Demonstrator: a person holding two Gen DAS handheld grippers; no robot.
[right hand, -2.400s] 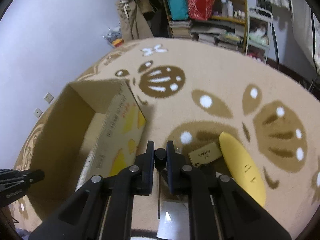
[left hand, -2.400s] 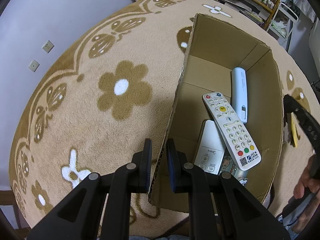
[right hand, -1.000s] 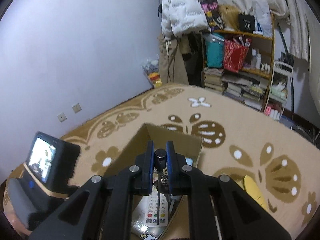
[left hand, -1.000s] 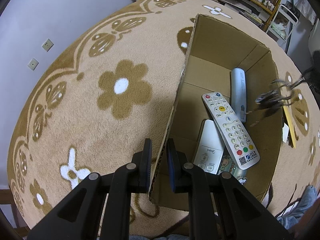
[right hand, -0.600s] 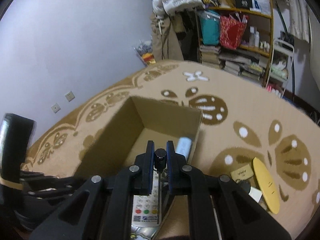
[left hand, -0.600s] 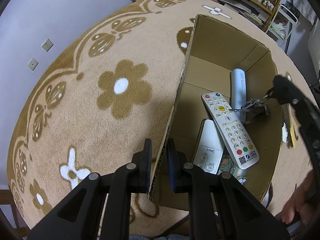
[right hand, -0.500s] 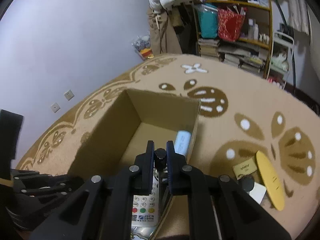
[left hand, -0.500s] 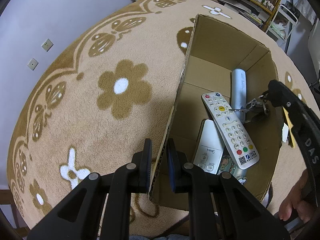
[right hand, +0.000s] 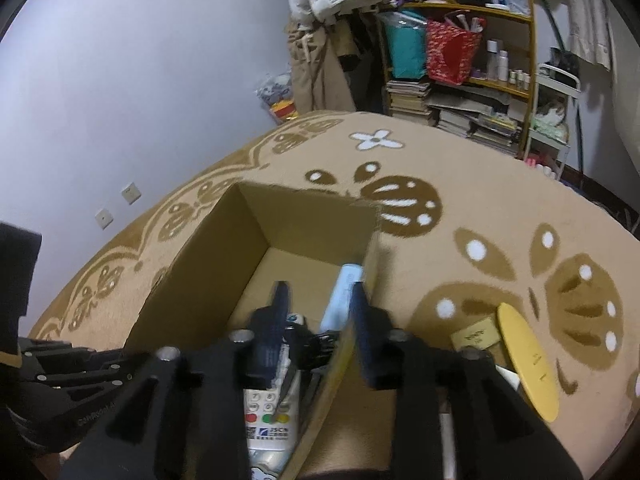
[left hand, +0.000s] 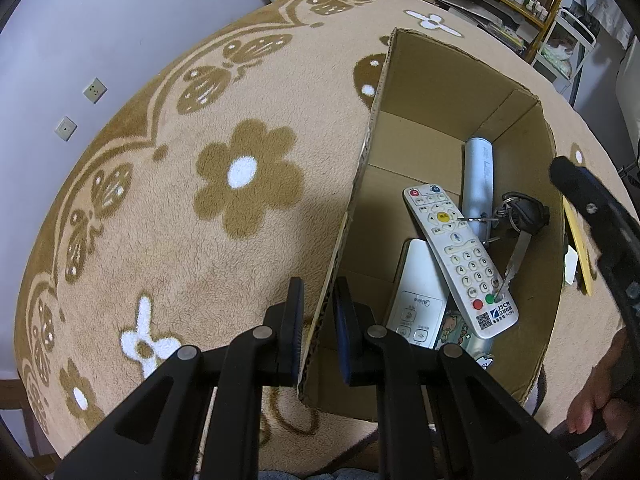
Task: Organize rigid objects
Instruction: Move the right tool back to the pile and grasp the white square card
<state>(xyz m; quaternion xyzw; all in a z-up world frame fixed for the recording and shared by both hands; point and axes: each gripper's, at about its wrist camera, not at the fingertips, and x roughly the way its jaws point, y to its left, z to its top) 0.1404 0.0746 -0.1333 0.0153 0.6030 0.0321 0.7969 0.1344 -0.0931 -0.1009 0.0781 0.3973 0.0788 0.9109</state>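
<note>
An open cardboard box (left hand: pixel 440 76) stands on the flowered carpet. My left gripper (left hand: pixel 318 286) is shut on its left wall. Inside lie a white button remote (left hand: pixel 460 256), a second white remote (left hand: pixel 418 292) under it, and a pale tube (left hand: pixel 478 176). A bunch of keys with a black fob (left hand: pixel 526 214) rests by the right wall, its blade on the button remote. My right gripper (right hand: pixel 319 296) hovers over the box's right wall with its jaws opening. The keys (right hand: pixel 308 344) lie loose below them, touched by neither pad. One of its fingers (left hand: pixel 592 208) shows in the left wrist view.
A yellow oval board (right hand: pixel 528 360) and a small tan card box (right hand: pixel 476 336) lie on the carpet right of the box. A crowded shelf (right hand: pixel 480 80) and hanging clothes stand at the back wall. A person's hand (left hand: pixel 596 400) shows at the lower right.
The right gripper carried the keys over the box, sank towards it and opened. The keys dropped onto the remote inside. The left gripper kept its hold on the box wall.
</note>
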